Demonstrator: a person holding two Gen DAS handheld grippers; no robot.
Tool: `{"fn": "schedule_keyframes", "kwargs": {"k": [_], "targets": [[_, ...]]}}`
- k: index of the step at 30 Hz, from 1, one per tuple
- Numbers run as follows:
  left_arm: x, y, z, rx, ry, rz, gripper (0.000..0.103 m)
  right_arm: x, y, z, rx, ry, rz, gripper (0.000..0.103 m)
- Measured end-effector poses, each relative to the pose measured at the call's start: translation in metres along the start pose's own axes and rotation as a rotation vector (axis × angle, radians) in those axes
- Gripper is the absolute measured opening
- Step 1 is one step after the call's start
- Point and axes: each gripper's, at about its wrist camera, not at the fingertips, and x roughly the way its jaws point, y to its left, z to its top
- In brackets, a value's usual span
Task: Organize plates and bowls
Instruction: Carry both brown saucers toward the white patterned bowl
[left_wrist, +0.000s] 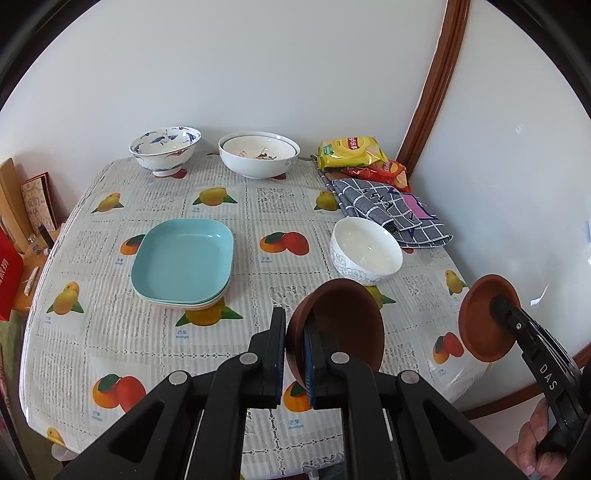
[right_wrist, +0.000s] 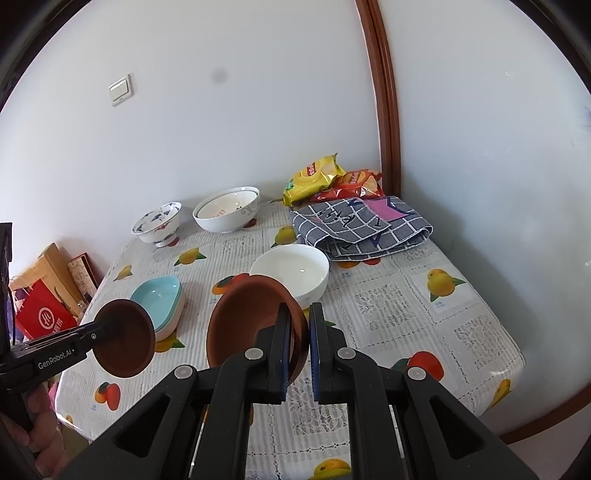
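Observation:
My left gripper (left_wrist: 295, 354) is shut on the rim of a brown bowl (left_wrist: 343, 321) and holds it tilted above the table's near side. It also shows in the right wrist view (right_wrist: 123, 336). My right gripper (right_wrist: 297, 347) is shut on the rim of a second brown bowl (right_wrist: 247, 317), also held in the air; it shows in the left wrist view (left_wrist: 484, 317). A white bowl (left_wrist: 364, 254) stands just beyond both. A stack of square plates, teal on top (left_wrist: 183, 258), lies mid-table. A blue-patterned bowl (left_wrist: 164, 151) and nested white bowls (left_wrist: 258, 155) stand by the wall.
Snack bags (left_wrist: 351, 151) and a folded checked cloth (left_wrist: 391, 210) lie at the back right corner. The table (left_wrist: 258, 206) has a fruit-print cover. A wooden frame runs up the wall at right. Boxes and a red bag (right_wrist: 44, 317) stand left of the table.

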Motion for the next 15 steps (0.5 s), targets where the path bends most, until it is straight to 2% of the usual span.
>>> {"fn": "schedule_keyframes", "kwargs": {"k": [15], "targets": [[0.012, 0.0, 0.018, 0.036, 0.01, 0.009, 0.009, 0.022, -0.004, 0.017, 0.029, 0.004, -0.022, 0.009]]}}
